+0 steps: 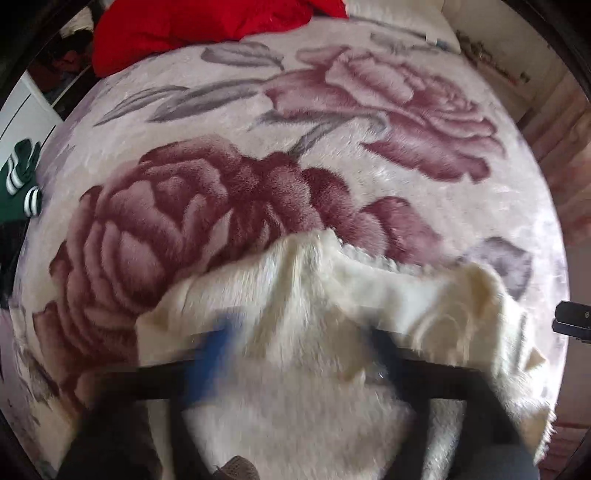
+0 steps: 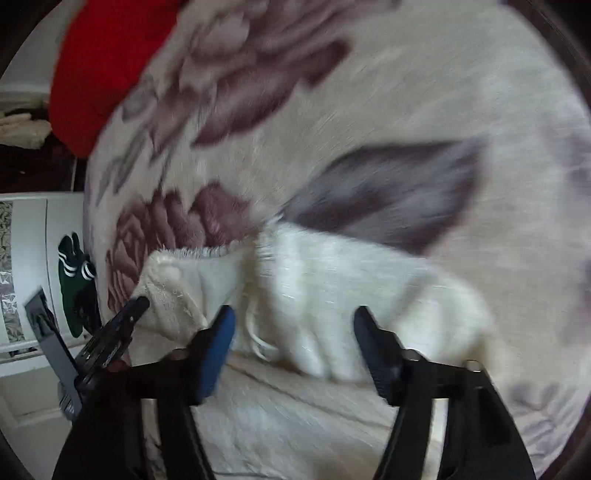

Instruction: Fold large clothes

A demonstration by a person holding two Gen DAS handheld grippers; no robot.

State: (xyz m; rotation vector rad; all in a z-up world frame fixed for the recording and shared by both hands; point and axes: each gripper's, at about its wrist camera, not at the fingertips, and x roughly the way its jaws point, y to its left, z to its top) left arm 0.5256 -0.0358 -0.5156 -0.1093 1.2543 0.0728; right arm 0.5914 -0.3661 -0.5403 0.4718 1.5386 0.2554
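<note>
step: I'm mid-fold on cream fleece garment | left tongs state untellable, fleece-draped | right tongs spread | next: pinch edge, lay flat on bed

garment: on blanket, at 6 o'clock
pillow: on blanket, 11 o'clock
socks: 9 o'clock, off blanket

The cream-white fluffy garment looks like long-pile fleece, soft and matt. The plush floral-print blanket has a short velvety nap. The bright red cloth seems knitted. The right tool has matt black plastic arms and a blue pad.
</note>
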